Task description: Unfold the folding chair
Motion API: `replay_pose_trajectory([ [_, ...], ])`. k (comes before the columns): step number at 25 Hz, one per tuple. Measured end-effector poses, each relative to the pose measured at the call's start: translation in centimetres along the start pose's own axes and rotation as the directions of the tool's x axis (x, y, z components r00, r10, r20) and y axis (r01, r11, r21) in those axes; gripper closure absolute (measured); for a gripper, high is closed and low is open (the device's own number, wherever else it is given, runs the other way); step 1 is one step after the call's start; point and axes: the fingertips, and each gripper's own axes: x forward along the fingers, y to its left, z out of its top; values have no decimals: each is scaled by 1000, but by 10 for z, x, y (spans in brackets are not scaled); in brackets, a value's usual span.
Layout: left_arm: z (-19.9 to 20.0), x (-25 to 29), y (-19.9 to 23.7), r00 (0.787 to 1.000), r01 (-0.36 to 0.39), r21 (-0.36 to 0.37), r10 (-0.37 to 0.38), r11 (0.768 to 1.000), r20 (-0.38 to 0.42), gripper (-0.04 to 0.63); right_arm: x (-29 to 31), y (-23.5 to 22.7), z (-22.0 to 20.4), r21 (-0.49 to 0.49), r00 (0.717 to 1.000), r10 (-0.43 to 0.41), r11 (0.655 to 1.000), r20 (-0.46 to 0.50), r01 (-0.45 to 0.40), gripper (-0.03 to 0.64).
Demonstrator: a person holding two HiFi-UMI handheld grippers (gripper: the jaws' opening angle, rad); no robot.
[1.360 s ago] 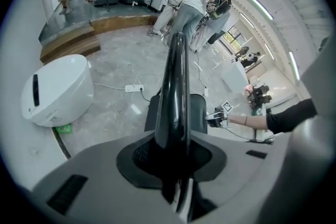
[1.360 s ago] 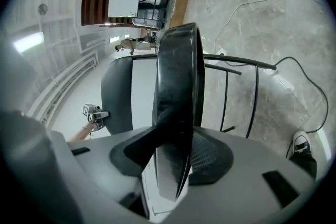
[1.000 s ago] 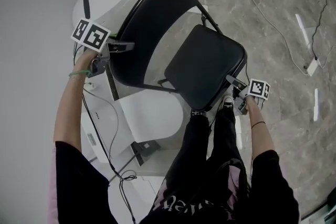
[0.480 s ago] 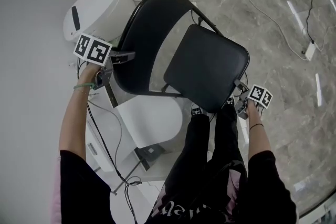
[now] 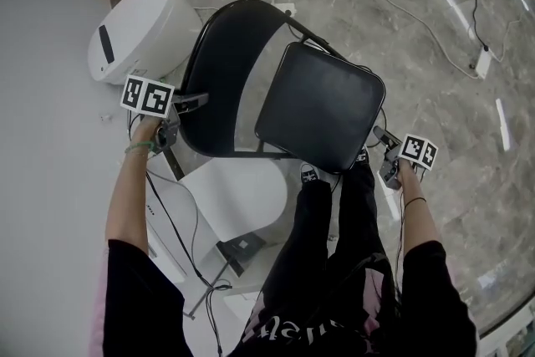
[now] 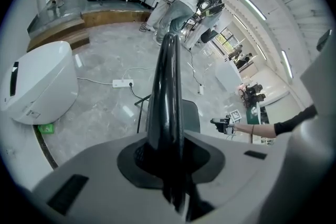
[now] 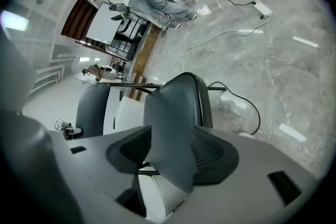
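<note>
At nine o'clock, the left hand-held gripper (image 5: 195, 101), jaws just eased slightly, clamps the backrest (image 5: 224, 67) steady. At four o'clock, the right hand-held gripper (image 5: 381, 135), jaws just opening, loosely straddles the seat (image 5: 322, 104) corner.

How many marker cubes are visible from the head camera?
2. One marker cube on the left gripper at the backrest, another on the right gripper by the seat corner.
</note>
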Motion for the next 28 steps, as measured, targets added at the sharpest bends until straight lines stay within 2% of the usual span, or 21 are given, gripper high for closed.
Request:
replay_pose_trajectory([
  [4,3,7,1,997,15,-27,-13,1000,72,531,0,1,-9,9,1000,2,1000,2,-2,396],
  [10,4,4,1,997,-4,-10,5,1000,71,529,-3,23,-21,8,1000,19,1000,-17,-19,396],
  [11,3,4,3,998,-13,-14,14,1000,69,521,-5,29,-24,6,999,30,1000,-19,-29,396],
  [14,-3,-2,12,998,-26,-23,27,999,63,424,-12,43,-33,-27,998,53,998,-45,-54,396],
  [15,-4,-6,13,998,-22,-24,24,999,62,422,-14,46,-36,-44,997,54,997,-58,-57,396],
  [18,-7,-17,11,998,-22,-1,22,1000,63,422,-22,53,-43,-73,995,53,996,-89,-60,396],
  [22,-15,-39,6,995,6,-28,-3,1000,101,431,-34,61,-53,-62,993,53,996,-102,-60,396],
  [27,-33,-74,4,983,-60,-20,63,998,171,476,-53,88,-61,-82,995,53,995,-86,-60,397],
  [28,-37,-83,4,979,-74,-17,75,997,188,511,-57,96,-61,-89,995,56,994,-77,-63,397],
])
